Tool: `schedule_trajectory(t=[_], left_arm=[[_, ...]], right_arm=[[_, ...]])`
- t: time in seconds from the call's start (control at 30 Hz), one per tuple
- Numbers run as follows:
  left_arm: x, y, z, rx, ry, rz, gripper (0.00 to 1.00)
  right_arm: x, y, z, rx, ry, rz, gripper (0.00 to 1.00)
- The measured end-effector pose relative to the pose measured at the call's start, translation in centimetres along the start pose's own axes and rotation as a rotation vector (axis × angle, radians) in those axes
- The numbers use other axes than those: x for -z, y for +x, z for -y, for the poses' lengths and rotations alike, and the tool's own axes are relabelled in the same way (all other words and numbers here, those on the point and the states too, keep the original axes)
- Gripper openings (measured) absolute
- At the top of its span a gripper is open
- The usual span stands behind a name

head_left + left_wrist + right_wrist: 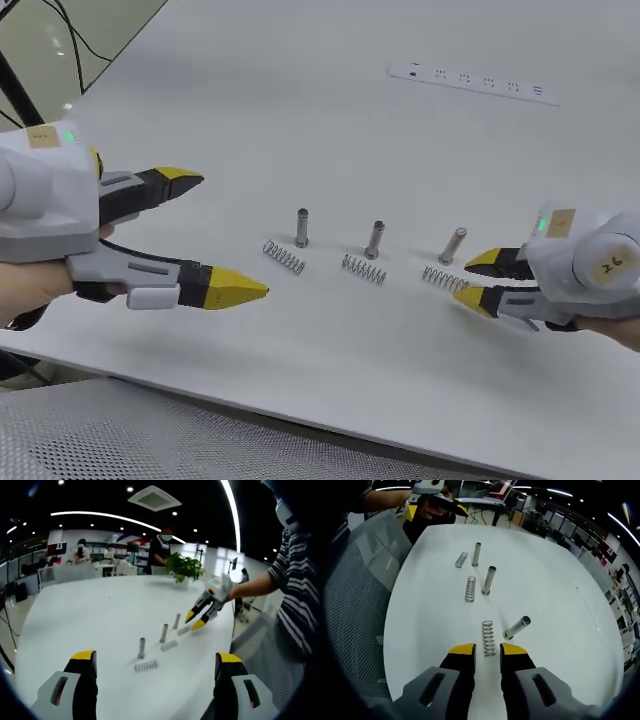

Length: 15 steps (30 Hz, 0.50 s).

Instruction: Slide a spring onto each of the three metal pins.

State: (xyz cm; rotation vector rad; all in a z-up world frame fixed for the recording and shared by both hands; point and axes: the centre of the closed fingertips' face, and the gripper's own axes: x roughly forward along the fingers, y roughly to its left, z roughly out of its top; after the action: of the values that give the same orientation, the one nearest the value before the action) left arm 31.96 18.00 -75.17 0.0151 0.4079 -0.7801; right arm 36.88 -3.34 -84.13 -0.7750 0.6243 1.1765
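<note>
On the white bench [400,150] three springs [363,268] lie beside their pins [375,238], none threaded. The right gripper [487,650], slightly apart at the nearest spring [489,636]'s end, should close next; the left gripper [228,234] hovers wide open.

A power strip [470,82] lies on the white table [300,120], a potted plant [184,567] at its edge, a mesh chair [355,595] alongside.

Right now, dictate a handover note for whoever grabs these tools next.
Left tool: open, hovering left of the row, holding nothing.
Right tool: open, tips bracketing the end of the right spring, which lies on the table.
Three pins stand in a row; left spring and middle spring lie before them.
Done: no spring on a pin. Left: all three.
</note>
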Motion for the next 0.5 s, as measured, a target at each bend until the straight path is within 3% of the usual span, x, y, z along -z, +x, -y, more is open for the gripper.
schedule_trajectory(t=[0.5], left_arm=[[0.5, -0.3, -0.1, 0.001, -0.008, -0.009, 0.94]], right_arm=[[1.4, 1.7, 0.2, -0.030, 0.030, -0.055, 0.11]])
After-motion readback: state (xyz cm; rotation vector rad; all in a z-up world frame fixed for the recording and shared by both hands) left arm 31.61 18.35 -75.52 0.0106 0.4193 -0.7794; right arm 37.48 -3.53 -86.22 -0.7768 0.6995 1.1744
